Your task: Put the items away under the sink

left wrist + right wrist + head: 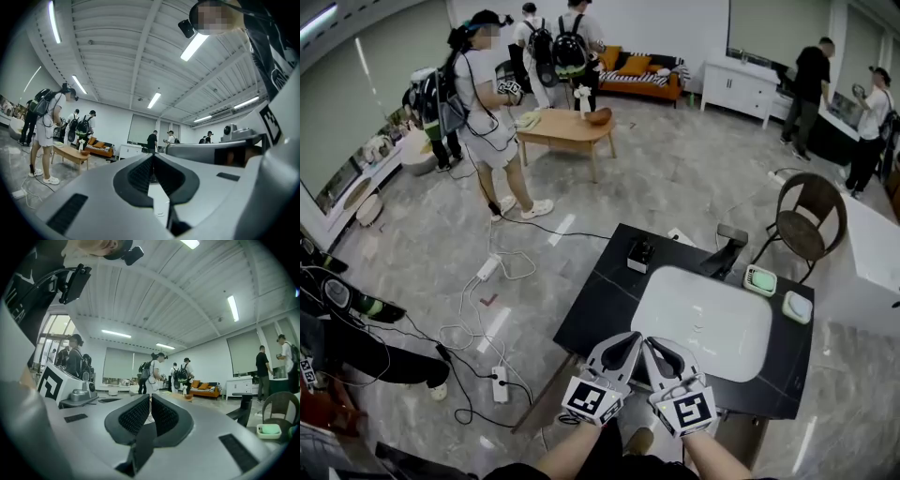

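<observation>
I hold my left gripper [628,340] and right gripper [657,345] side by side and level over the near edge of the tabletop [598,309]. The fingers of both are clenched with nothing between them, as no item is picked up yet. A green item [760,279] and a paler green item [798,307] lie on the tabletop right of the sink [703,328]. A black item [640,253] sits behind the sink.
</observation>
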